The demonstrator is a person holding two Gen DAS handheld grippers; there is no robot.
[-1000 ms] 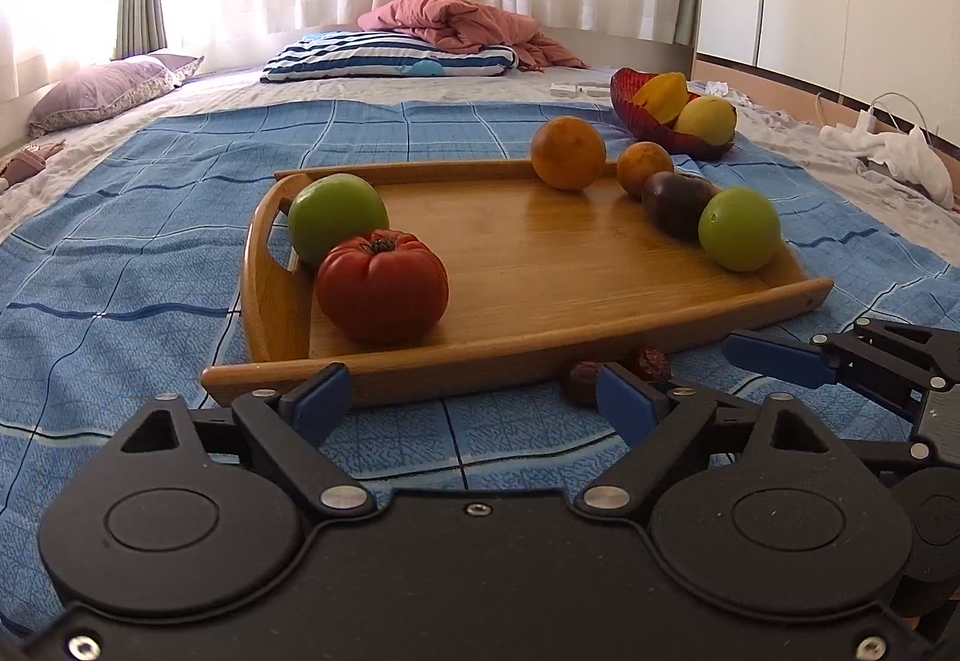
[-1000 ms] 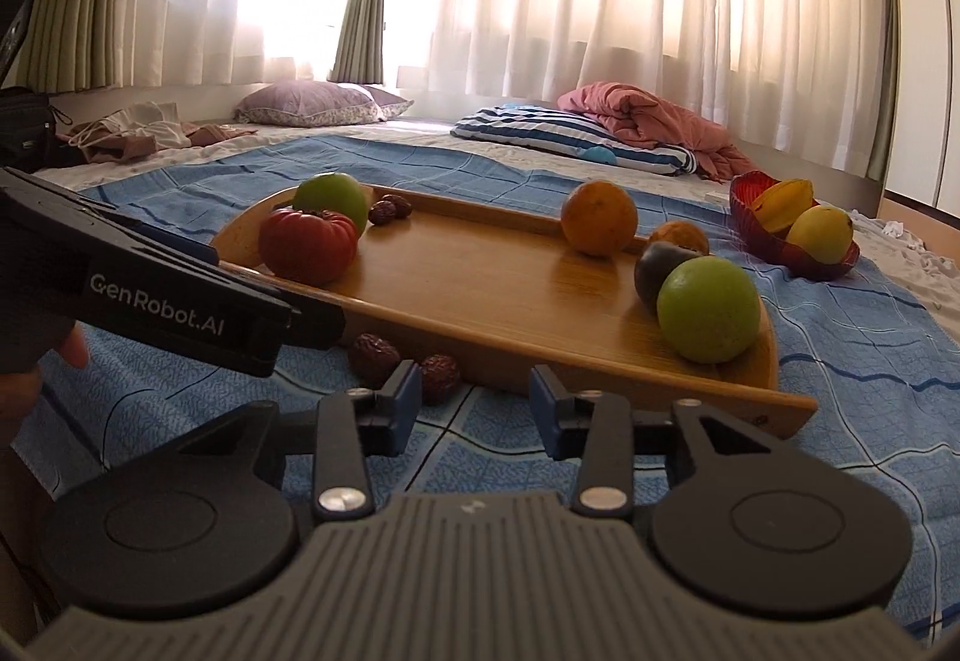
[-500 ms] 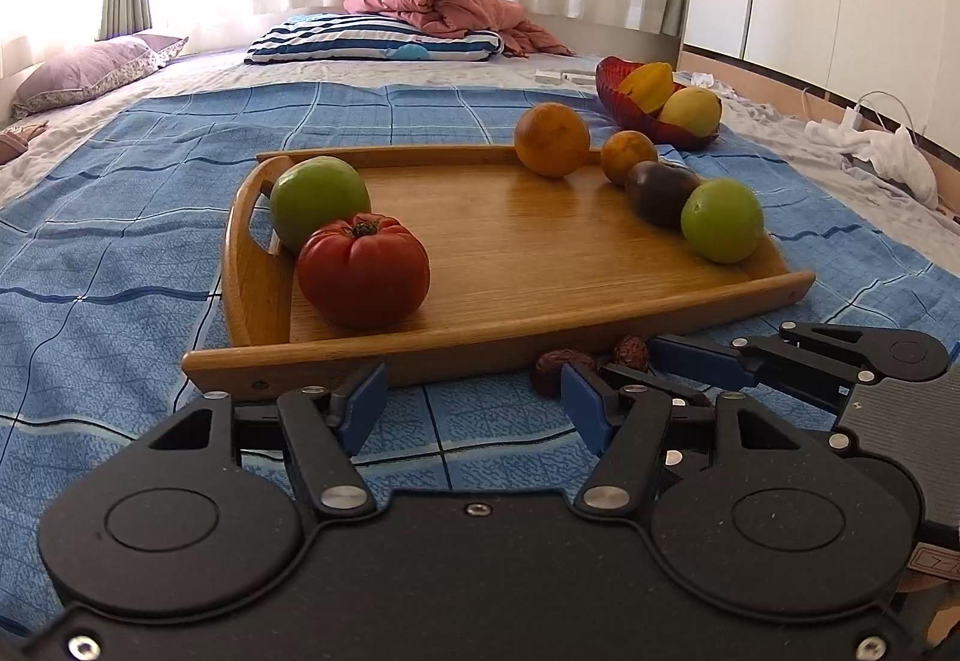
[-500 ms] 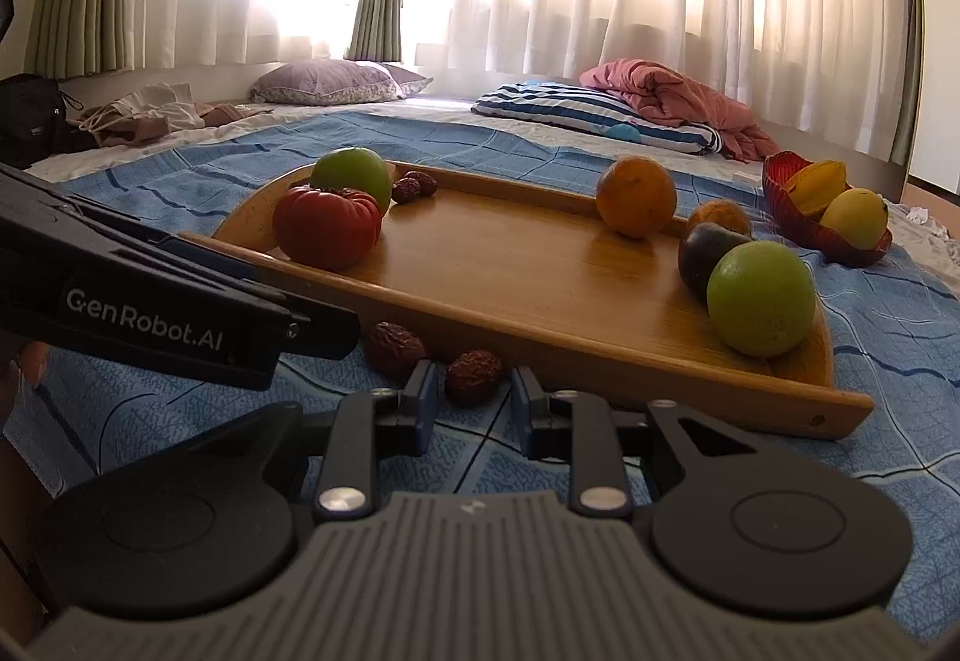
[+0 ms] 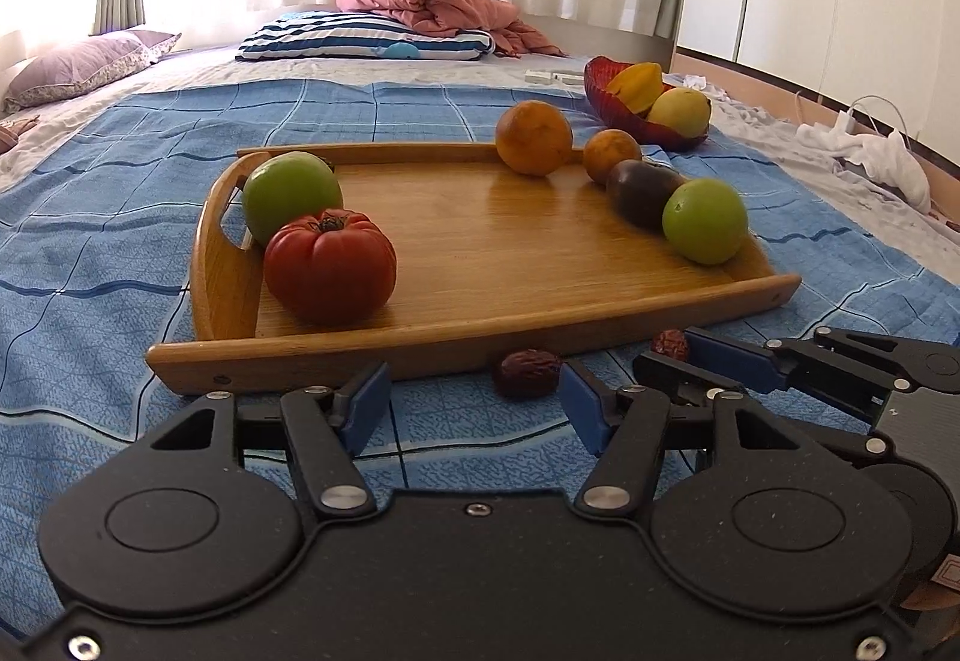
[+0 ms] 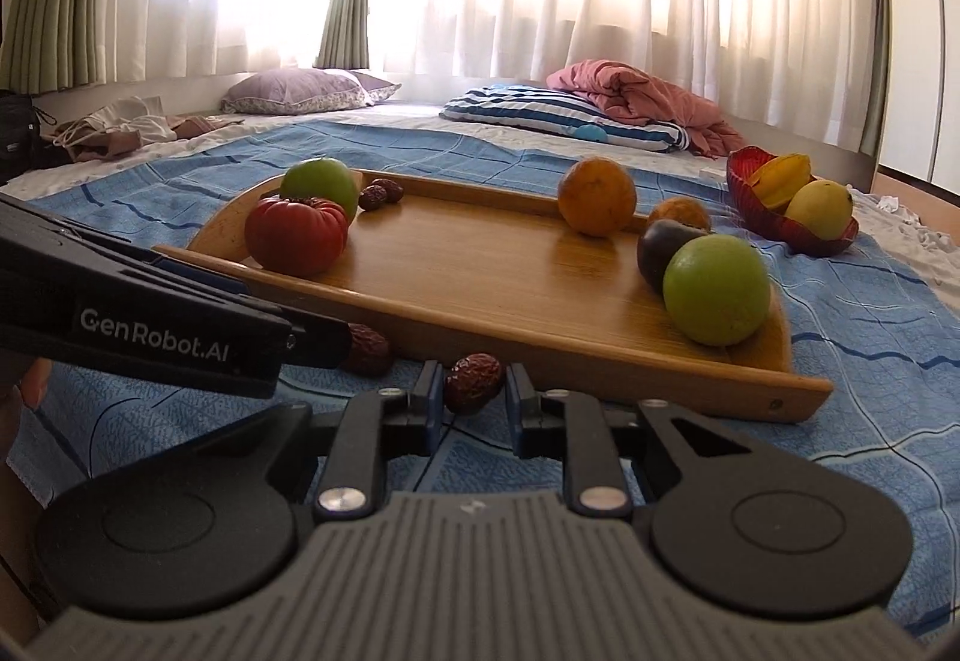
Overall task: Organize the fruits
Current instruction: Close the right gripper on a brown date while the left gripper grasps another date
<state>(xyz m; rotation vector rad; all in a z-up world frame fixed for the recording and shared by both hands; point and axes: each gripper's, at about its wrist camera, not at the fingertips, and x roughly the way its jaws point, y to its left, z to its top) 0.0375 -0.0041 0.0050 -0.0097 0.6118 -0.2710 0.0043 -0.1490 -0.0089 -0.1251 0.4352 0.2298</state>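
Observation:
Two wrinkled red dates lie on the blue blanket in front of the wooden tray (image 5: 420, 349). My right gripper (image 6: 473, 391) is shut on one date (image 6: 474, 382), which sits low on the blanket; in the left wrist view that gripper (image 5: 681, 355) and its date (image 5: 669, 343) are at the right. My left gripper (image 5: 474, 403) is closing around the other date (image 5: 528, 373), which lies close to the right finger, and the pads do not press it. On the tray are a red tomato (image 5: 330, 265), two green apples, two oranges and a dark fruit.
A red bowl (image 5: 636, 127) with a starfruit and a yellow fruit stands beyond the tray's far right corner. Two more dates (image 6: 381, 193) lie in the tray's far left corner. Pillows and a pink quilt lie at the back of the bed.
The right gripper's jaws have closed onto the date in front of them. The left gripper's jaws have narrowed, with the other date now between them near the right finger.

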